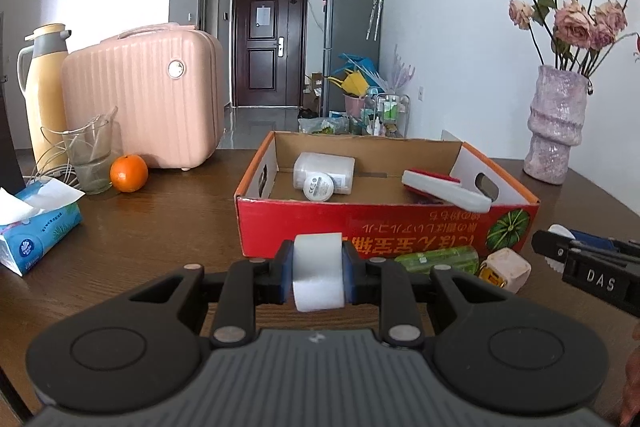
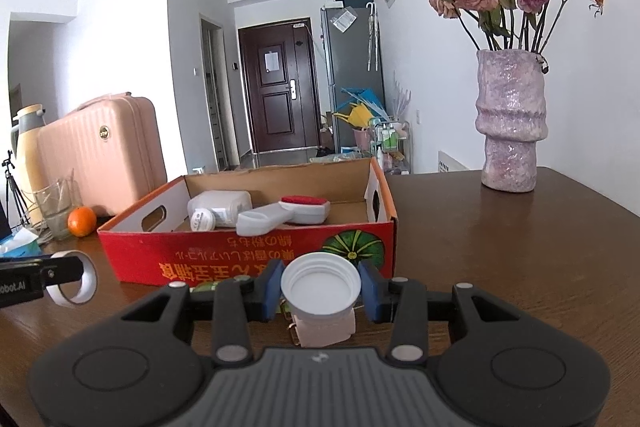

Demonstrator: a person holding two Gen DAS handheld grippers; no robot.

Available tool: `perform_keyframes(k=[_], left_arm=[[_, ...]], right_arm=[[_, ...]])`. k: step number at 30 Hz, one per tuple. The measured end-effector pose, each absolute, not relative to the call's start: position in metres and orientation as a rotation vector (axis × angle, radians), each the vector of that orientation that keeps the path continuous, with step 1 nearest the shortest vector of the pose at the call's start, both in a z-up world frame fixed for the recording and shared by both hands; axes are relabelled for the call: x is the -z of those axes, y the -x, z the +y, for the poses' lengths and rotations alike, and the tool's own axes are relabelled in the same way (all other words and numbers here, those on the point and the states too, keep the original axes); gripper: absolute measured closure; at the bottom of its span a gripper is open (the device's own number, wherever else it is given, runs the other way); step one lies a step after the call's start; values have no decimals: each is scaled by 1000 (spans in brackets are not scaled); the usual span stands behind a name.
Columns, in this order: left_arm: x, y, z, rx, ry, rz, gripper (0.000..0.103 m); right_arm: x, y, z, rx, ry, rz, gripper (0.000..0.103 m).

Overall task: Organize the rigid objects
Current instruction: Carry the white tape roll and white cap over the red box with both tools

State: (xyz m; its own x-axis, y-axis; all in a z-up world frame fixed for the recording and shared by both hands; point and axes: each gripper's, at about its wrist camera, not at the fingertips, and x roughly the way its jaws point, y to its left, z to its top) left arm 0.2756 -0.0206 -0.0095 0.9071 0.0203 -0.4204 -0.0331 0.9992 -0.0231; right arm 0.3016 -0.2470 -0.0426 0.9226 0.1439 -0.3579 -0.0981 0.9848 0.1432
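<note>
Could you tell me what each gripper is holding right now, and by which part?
The left gripper clamps a white tape roll across its flat sides. The right gripper pinches a white screw cap by its rim.

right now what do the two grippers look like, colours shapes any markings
Both match: a ribbed grey body, black linkage arms with round silver pivot pins, and blue pads on the fingertips. The left gripper and right gripper each show a small white logo on the grey body. From the side, the right one carries white "DAS" lettering; the left one shows white text ending "obot.AI". No cables or sleeves show.
</note>
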Motion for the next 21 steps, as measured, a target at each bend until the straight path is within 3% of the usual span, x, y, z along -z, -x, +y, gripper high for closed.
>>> perform_keyframes(k=[21], left_arm=[[-12,-322,-43,-35,87,381,78]], right_arm=[[28,-335,-248,-119,-165,319,63]])
